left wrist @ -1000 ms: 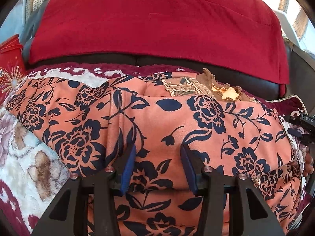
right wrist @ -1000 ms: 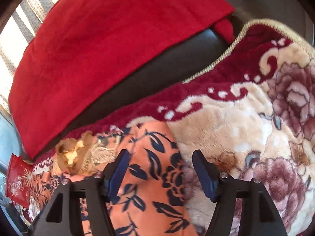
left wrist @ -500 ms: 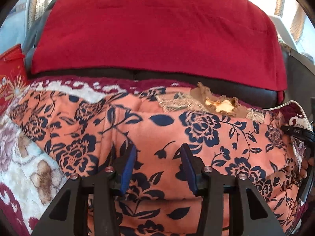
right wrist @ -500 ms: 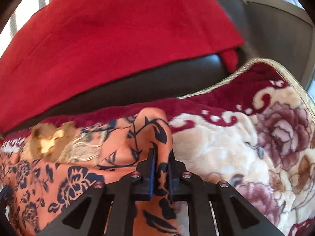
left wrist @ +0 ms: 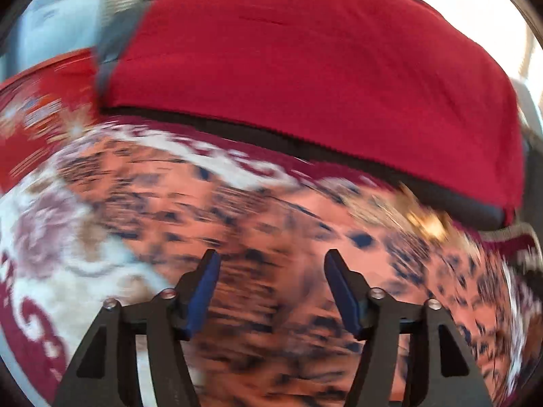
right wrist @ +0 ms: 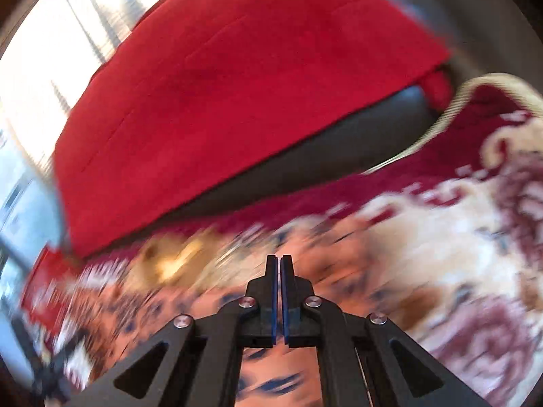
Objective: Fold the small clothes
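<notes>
An orange garment with dark blue flowers [left wrist: 288, 230] lies spread on a plush floral blanket [left wrist: 68, 271], blurred by motion. My left gripper [left wrist: 271, 257] hovers over its middle; its jaws are opening and the blue pads press on nothing. In the right wrist view my right gripper [right wrist: 279, 257] is shut, pinching the orange garment [right wrist: 278, 376] by its edge, with cloth showing under the fingers. A brown and gold trim [right wrist: 173, 261] sits at the garment's far end, left of the right gripper.
A red cover [left wrist: 305, 68] drapes the dark sofa back behind the blanket. A red printed bag [left wrist: 34, 118] stands at the far left. The cream and maroon blanket [right wrist: 458, 237] stretches to the right of the garment.
My left gripper's jaws have spread wider and it has swung across the garment. My right gripper closed on the garment's edge and has moved with it; both views are now blurred.
</notes>
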`<state>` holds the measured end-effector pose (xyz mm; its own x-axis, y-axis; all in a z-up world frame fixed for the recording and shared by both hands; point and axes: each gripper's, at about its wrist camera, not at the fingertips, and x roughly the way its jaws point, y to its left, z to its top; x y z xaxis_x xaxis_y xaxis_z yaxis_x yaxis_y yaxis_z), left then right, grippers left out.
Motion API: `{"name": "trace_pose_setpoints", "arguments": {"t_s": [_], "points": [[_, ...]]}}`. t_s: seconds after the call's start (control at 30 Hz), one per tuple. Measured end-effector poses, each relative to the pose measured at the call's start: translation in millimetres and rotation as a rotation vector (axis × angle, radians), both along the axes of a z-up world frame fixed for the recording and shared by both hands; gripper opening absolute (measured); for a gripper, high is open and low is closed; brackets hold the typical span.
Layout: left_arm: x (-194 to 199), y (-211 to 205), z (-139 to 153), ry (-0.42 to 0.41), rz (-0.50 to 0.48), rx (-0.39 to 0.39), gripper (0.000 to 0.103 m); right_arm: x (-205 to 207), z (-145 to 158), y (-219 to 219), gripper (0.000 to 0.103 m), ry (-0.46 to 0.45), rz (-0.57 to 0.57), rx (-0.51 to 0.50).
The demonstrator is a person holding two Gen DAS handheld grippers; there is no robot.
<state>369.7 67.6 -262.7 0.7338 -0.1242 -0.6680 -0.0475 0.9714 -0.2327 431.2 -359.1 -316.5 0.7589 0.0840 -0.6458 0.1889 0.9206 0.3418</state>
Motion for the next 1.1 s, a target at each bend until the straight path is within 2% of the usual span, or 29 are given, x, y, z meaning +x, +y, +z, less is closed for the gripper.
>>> {"name": "trace_pose_setpoints", "arguments": {"t_s": [0.13, 0.3, 0.37, 0.47, 0.53, 0.57, 0.63, 0.67, 0.7, 0.73, 0.83, 0.87, 0.9, 0.93, 0.97, 1.0, 1.03, 1.1], "points": [[2.9, 77.9, -2.1, 0.002, 0.217, -0.104, 0.074, 4.6, -14.0, 55.6, 0.003, 0.057, 0.153, -0.054], [5.9, 149.9, -26.4, 0.059, 0.384, -0.294, 0.074, 6.8, -52.2, 103.3, 0.005, 0.180, 0.245, -0.145], [10.8, 161.4, -38.0, 0.070, 0.398, -0.376, 0.074, 3.5, -53.5, 103.9, 0.005, 0.144, 0.239, -0.146], [23.2, 164.7, -50.3, 0.081, 0.360, -0.471, 0.074, 4.1, -48.5, 95.0, 0.008, 0.162, 0.223, -0.056], [29.5, 164.9, -57.1, 0.070, 0.333, -0.543, 0.074, -0.4, -34.3, 93.6, 0.007, 0.106, 0.237, -0.001], [31.8, 162.6, -59.0, 0.061, 0.323, -0.569, 0.073, -5.3, -26.9, 94.3, 0.010, 0.044, 0.265, 0.038], [37.3, 161.0, -60.4, 0.042, 0.316, -0.587, 0.073, -13.0, -14.8, 96.5, 0.049, -0.026, 0.295, 0.081], [39.6, 159.8, -60.3, 0.036, 0.318, -0.582, 0.072, -16.7, -10.3, 96.0, 0.082, -0.054, 0.296, 0.109], [40.5, 157.5, -59.5, 0.025, 0.313, -0.577, 0.065, -21.4, -7.7, 94.2, 0.085, -0.093, 0.284, 0.135], [44.2, 155.6, -60.0, 0.019, 0.301, -0.576, 0.053, -23.0, -5.4, 91.1, 0.085, -0.111, 0.272, 0.137], [57.9, 154.2, -65.2, 0.026, 0.284, -0.584, 0.038, -20.5, -7.9, 87.1, 0.082, -0.103, 0.268, 0.157], [60.4, 154.2, -66.5, 0.022, 0.283, -0.590, 0.035, -19.5, -8.1, 83.6, 0.074, -0.100, 0.257, 0.158], [63.1, 154.6, -68.0, 0.017, 0.277, -0.599, 0.029, -17.3, -6.9, 76.1, 0.061, -0.093, 0.248, 0.149], [63.9, 155.1, -68.5, 0.004, 0.266, -0.613, 0.022, -14.8, -9.6, 74.1, 0.055, -0.081, 0.239, 0.132], [65.8, 154.6, -68.5, -0.002, 0.260, -0.616, 0.017, -14.6, -9.3, 72.6, 0.044, -0.075, 0.232, 0.117], [68.5, 152.2, -67.2, -0.009, 0.251, -0.608, 0.007, -13.5, -9.1, 66.8, 0.038, -0.071, 0.226, 0.104], [69.2, 149.0, -63.8, -0.018, 0.240, -0.598, 0.004, -14.2, -10.2, 68.6, 0.038, -0.070, 0.213, 0.096], [70.4, 137.0, -51.7, -0.045, 0.201, -0.559, 0.004, -13.7, -12.8, 64.4, 0.038, -0.072, 0.198, 0.099]]}}
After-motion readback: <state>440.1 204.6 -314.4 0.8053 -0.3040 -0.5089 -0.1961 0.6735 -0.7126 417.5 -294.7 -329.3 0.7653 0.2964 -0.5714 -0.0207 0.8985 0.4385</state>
